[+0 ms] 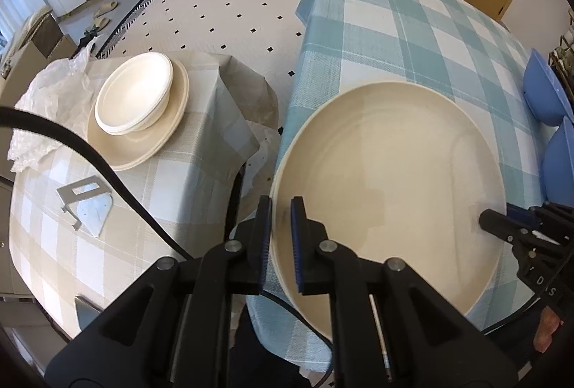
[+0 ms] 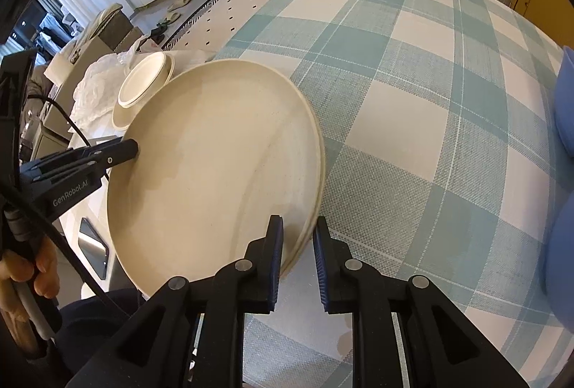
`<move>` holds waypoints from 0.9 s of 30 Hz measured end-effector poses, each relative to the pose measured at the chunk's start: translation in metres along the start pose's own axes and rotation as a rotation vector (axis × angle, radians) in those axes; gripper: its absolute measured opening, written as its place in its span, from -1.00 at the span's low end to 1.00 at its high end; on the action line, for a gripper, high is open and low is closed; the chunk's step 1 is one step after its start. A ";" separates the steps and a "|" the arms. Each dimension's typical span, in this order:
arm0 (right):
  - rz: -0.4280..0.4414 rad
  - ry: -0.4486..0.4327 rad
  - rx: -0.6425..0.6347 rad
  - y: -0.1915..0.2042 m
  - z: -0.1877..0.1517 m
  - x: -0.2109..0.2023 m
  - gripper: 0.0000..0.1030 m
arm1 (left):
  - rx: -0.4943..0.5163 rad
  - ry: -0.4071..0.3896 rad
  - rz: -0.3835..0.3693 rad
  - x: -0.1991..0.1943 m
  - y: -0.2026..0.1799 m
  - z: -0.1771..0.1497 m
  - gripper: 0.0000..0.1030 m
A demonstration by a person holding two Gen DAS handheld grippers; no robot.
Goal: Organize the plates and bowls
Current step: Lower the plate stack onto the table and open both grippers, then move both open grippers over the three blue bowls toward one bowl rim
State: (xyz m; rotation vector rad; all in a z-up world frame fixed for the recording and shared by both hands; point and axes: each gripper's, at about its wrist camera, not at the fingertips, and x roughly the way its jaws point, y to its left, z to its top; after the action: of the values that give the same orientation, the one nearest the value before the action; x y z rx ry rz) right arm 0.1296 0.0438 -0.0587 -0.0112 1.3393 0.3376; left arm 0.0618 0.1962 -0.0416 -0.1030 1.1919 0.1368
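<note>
- My left gripper (image 1: 281, 237) straddles the left rim of a large round cream ceramic plate (image 1: 391, 194), pads close either side of it
- My right gripper (image 2: 297, 259) brackets the opposite rim, right pad slightly clear
- The plate overhangs the blue-checked tabletop (image 2: 412, 72)
- A stack of white bowls (image 1: 134, 94) sits on cream plates (image 1: 143, 144) on the beige-checked tabletop (image 1: 46, 237)

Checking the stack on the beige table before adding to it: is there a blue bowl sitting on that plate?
No, the bowl sitting on the plate there is white; the blue bowls are on the teal checked table.
</note>
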 end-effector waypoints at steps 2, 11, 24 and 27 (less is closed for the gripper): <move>-0.006 -0.004 -0.010 0.001 -0.002 -0.001 -0.63 | 0.004 0.006 0.013 0.001 0.000 -0.001 -0.63; -0.009 -0.044 0.014 -0.016 -0.012 -0.018 0.00 | -0.001 -0.051 0.009 -0.019 0.002 0.000 0.34; -0.034 -0.156 0.057 -0.054 -0.029 -0.083 0.80 | 0.121 -0.134 -0.053 -0.076 -0.073 0.010 0.66; -0.037 -0.181 0.071 -0.067 -0.036 -0.103 0.90 | 0.147 -0.153 -0.078 -0.088 -0.097 0.012 0.98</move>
State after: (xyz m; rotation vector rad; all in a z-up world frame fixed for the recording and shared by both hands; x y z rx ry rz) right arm 0.0925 -0.0513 0.0189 0.0530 1.1692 0.2530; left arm 0.0565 0.0978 0.0459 -0.0096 1.0399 -0.0112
